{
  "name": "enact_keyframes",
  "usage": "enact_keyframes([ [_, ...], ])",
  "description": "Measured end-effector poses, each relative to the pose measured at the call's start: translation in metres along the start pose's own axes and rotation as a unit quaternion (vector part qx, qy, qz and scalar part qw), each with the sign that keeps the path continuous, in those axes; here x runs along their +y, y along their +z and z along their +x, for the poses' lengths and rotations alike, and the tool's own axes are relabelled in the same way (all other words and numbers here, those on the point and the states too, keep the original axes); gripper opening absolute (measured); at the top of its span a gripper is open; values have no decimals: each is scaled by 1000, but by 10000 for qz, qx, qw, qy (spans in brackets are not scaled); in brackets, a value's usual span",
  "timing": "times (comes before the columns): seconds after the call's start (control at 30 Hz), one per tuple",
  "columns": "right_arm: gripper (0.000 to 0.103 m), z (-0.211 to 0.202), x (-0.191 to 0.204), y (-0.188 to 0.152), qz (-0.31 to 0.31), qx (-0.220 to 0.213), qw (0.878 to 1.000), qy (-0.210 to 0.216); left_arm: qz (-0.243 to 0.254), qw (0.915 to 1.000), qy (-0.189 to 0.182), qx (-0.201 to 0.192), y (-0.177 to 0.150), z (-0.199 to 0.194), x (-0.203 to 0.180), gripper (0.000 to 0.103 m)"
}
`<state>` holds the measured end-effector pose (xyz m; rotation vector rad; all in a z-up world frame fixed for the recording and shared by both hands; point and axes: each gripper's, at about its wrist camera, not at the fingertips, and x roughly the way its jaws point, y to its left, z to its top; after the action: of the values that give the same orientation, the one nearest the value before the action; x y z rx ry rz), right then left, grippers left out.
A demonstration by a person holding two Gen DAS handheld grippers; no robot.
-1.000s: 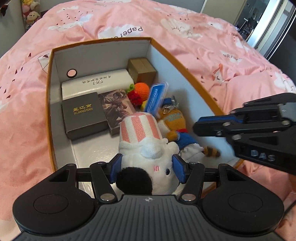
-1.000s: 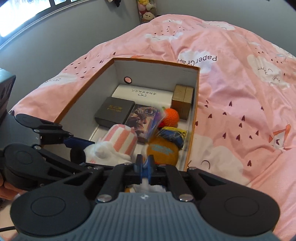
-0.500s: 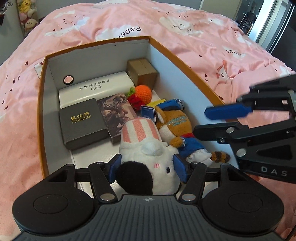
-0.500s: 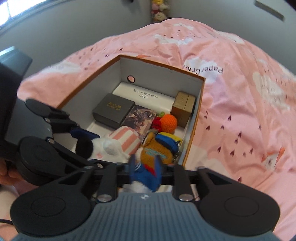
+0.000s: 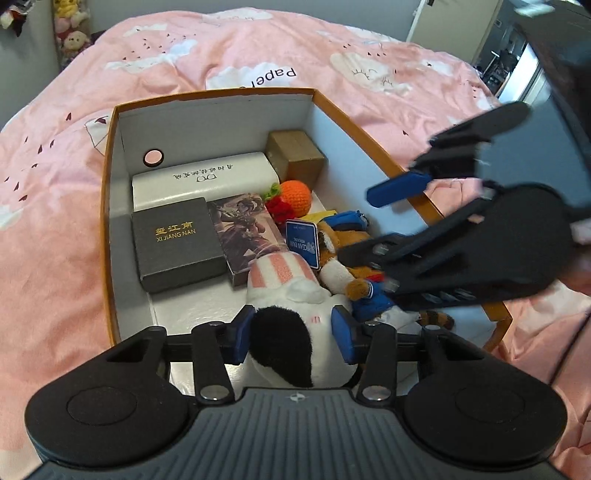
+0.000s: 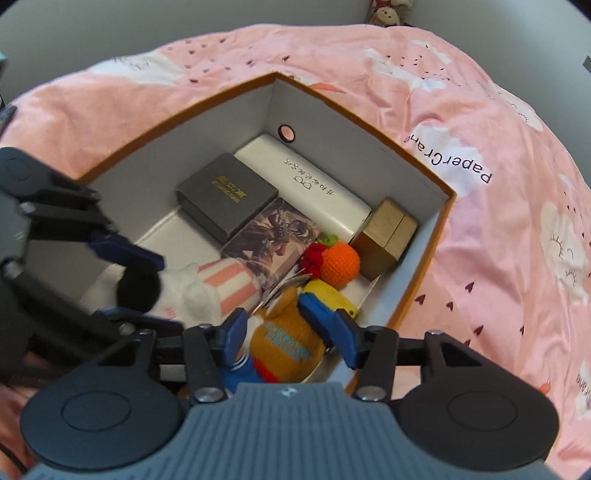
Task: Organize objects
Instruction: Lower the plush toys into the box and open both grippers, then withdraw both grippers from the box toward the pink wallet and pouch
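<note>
**Two plush toys going into the box**

Left wrist view: our left gripper [image 5: 291, 334] is closed on the cow plush [image 5: 295, 314], its blue pads pressed to either side of the white head, the pink-striped hat pointing into the box [image 5: 110, 206]. The cow sits low at the near end of the box floor, just beside the fox plush [image 5: 351, 266]. We judge this to be the placing step: the cow looks down or nearly down. Next, we would open the jaws and draw back without dragging the soft head along. The right gripper [image 5: 380, 221] crosses the frame from the right with its jaws apart, holding nothing, above the fox.

Right wrist view: the right gripper [image 6: 291, 332] stands open, its pads straddling the fox [image 6: 284, 336] without squeezing it, so we take the fox as already placed. It lies against the near right wall, beside the orange ball [image 6: 340, 264]. Further in, the dark case [image 6: 227, 195], the picture box [image 6: 273, 236], the white case [image 6: 314, 188] and the brown box [image 6: 388, 240] fill the far half. Lifting clear calls for care with the fox's tag, which rests near one finger.

The box sits on a bed under a pink quilt [image 6: 498, 147] printed with clouds, soft and uneven. Grey walls close the room behind; more plush toys [image 5: 70, 33] stand in the far corner.
</note>
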<state>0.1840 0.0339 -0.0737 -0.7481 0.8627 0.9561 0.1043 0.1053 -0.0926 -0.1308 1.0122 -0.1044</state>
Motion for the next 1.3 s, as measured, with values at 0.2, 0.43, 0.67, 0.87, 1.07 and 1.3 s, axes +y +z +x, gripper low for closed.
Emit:
enact_keyframes([
  [0.2, 54, 28, -3, 7, 105, 237, 9997, 27, 17, 9999, 19, -125, -2, -1, 0, 50],
  [0.43, 42, 27, 8, 2, -94, 612, 9981, 6, -74, 9996, -279, -81, 0, -4, 4, 46],
  [0.67, 37, 21, 14, -3, -63, 928, 9952, 292, 204, 9991, -365, 2, -1, -7, -3, 44],
  [0.87, 37, 20, 16, -11, -86, 713, 9972, 209, 425, 9990, -160, -5, -1, -6, -12, 45],
  [1.07, 41, -7, 13, -18, -51, 243, 9996, -106, 526, 9984, 76, -168, -2, -11, -21, 54],
  [1.3, 42, -61, 3, -40, 532, -706, 9955, -336, 405, 9940, 343, -951, 0, -43, -29, 59],
])
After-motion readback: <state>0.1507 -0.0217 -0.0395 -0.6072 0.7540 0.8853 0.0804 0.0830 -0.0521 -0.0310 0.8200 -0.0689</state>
